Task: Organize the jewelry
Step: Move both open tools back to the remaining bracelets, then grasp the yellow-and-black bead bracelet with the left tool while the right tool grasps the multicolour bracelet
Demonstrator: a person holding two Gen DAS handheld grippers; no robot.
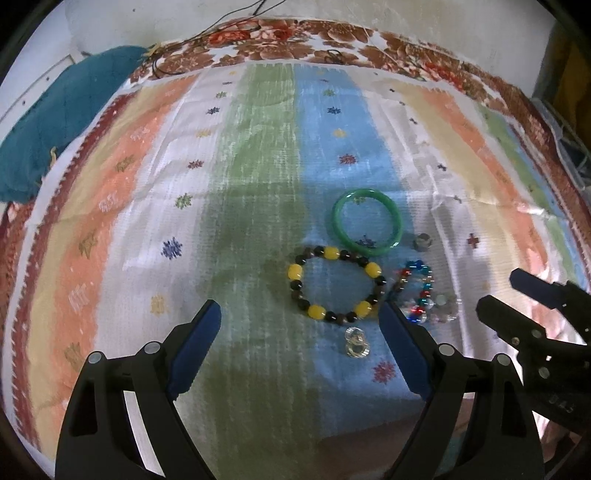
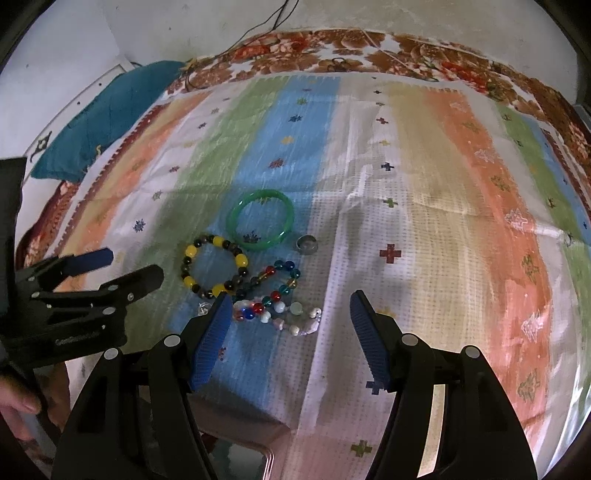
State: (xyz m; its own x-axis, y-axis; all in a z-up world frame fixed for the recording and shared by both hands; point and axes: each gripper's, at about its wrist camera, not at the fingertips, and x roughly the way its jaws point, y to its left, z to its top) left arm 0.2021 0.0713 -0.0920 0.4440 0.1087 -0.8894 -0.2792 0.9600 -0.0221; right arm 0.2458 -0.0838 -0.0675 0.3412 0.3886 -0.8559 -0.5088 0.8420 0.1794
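Observation:
Jewelry lies in a cluster on a striped cloth. A green bangle lies farthest. A yellow-and-black bead bracelet lies just in front of it. A multicoloured glass bead strand and a pale stone bracelet lie to its right. A silver ring lies right of the bangle. A clear crystal piece lies nearest. My left gripper is open and empty, just short of the bead bracelet. My right gripper is open and empty over the pale bracelet.
A teal cloth lies at the far left by the wall. A floral bedsheet borders the striped cloth, with thin black wires at the back. The bed's near edge lies under the grippers.

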